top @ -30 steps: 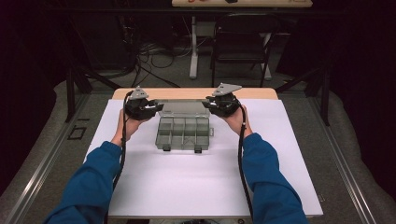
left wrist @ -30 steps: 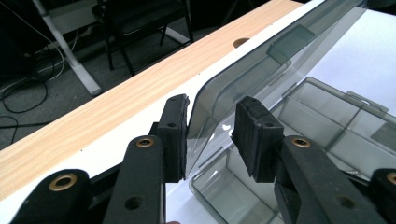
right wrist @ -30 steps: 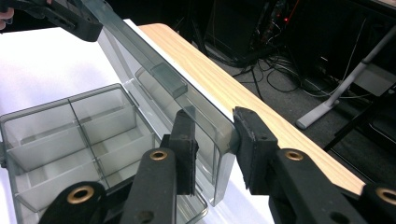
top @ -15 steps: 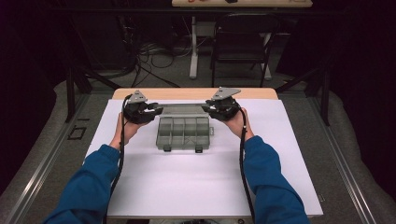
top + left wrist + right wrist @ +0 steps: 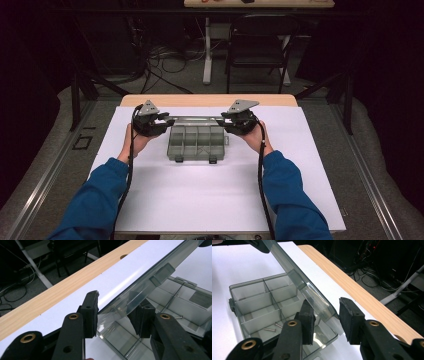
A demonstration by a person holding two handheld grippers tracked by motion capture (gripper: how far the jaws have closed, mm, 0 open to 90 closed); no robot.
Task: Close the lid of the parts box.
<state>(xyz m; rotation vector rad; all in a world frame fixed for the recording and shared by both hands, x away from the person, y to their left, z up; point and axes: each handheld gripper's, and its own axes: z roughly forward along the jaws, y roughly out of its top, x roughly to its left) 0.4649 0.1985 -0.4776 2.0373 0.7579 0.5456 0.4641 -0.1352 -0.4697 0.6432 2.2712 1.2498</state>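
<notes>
Clear grey compartment box at mid-table on the white sheet, long axis running left-right across the table, latches on the near edge toward the person, hinge at the far edge. Lid raised, standing up along the far edge, same left-right long axis, open face toward the person. Left gripper at the lid's left end, right gripper at the right end, both about equally near, pointing inward at each other along the lid's length. Left gripper view: lid edge passing between the jaws, jaws part-open with gaps either side, pads not pressing. Right gripper view: lid corner between the jaws, left pad near or brushing it, right pad clearly off; contact hard to call, looks like a loose straddle. Both sets of jaws just been opening, lid between them, so likely a release after swinging the lid up. Small screws in one near compartment of the box. Wood table edge just beyond the lid. Next move probably turns on backing each gripper outward along the lid's long axis, clear of its ends.
</notes>
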